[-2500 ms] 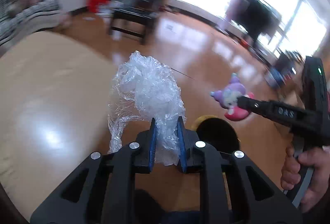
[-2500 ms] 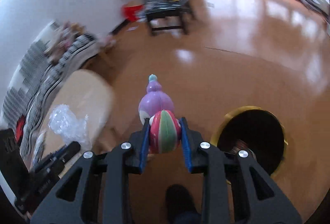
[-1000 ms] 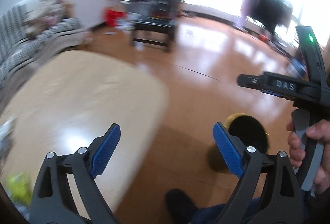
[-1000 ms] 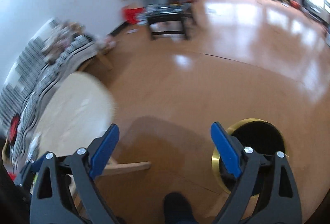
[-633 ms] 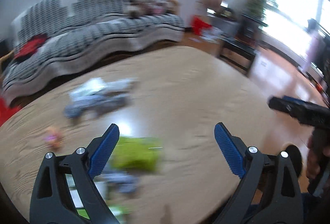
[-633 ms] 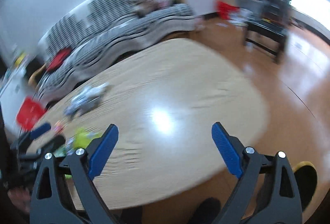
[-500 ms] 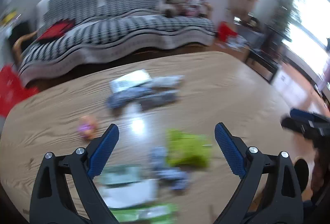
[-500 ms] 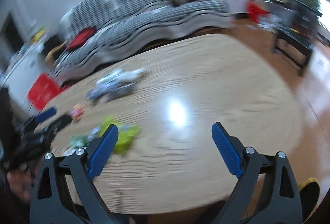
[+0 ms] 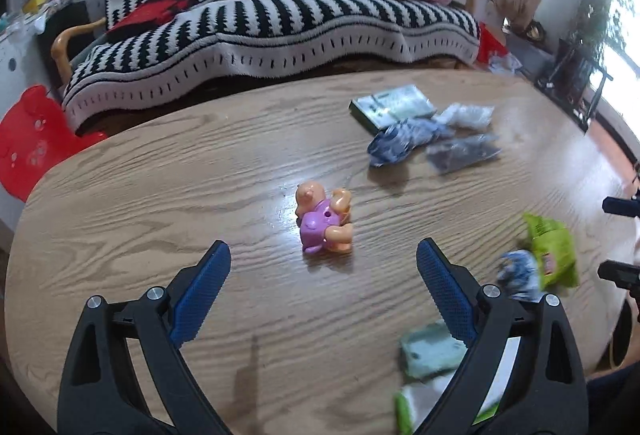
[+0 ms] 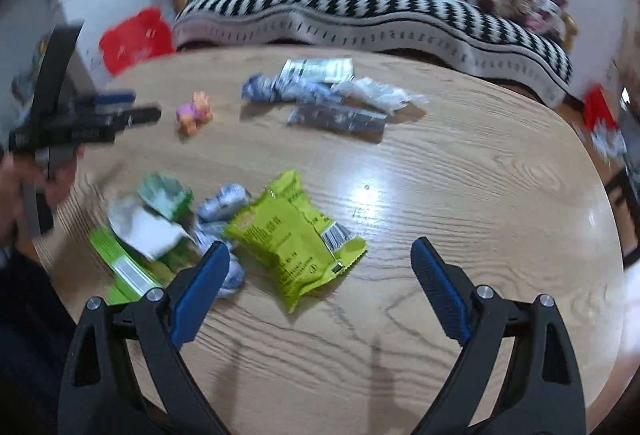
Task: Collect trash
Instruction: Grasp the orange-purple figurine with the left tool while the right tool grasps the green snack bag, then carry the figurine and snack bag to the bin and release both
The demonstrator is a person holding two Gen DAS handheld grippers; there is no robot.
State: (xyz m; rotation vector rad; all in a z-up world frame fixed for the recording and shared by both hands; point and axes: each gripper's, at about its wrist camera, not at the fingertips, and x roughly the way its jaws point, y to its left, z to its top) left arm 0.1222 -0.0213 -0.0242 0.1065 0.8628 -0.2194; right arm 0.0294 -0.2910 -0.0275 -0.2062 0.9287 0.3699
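Trash lies scattered on the wooden table (image 10: 460, 171). Lime green snack bag (image 10: 292, 235) sits flat just ahead of the right gripper (image 10: 320, 263), between its fingers at about 11 o'clock; same bag in left wrist view at 3 o'clock (image 9: 554, 249). Crumpled blue-white wrapper (image 10: 222, 205) touches the bag's left edge. Left of that, a blurry pile: pale green packet (image 10: 164, 193), white paper (image 10: 140, 229), green-edged flat pack (image 10: 120, 263), overlapping, exact order unclear.

Far cluster at 12 o'clock in right wrist view: silver-green pouch (image 10: 318, 70), twisted blue-white wrapper (image 10: 280, 91), clear plastic wad (image 10: 376, 93), dark grey strip packet (image 10: 336, 119), all touching or just beside each other. Same cluster at 1 o'clock in left wrist view (image 9: 416, 133).

Pink-and-orange toy figure (image 9: 324, 221) lies on its side, alone near table centre, just ahead of the left gripper (image 9: 322, 267), well apart from both trash groups.

Left gripper jaws wide open, nothing in them, above the table. Right gripper jaws wide open too, empty. A hand (image 10: 24, 191) holds the left gripper's handle at 9 o'clock in right wrist view, blurred.

Striped black-white sofa (image 9: 260, 7) behind the table; red stool (image 9: 32, 139) at 9 o'clock.
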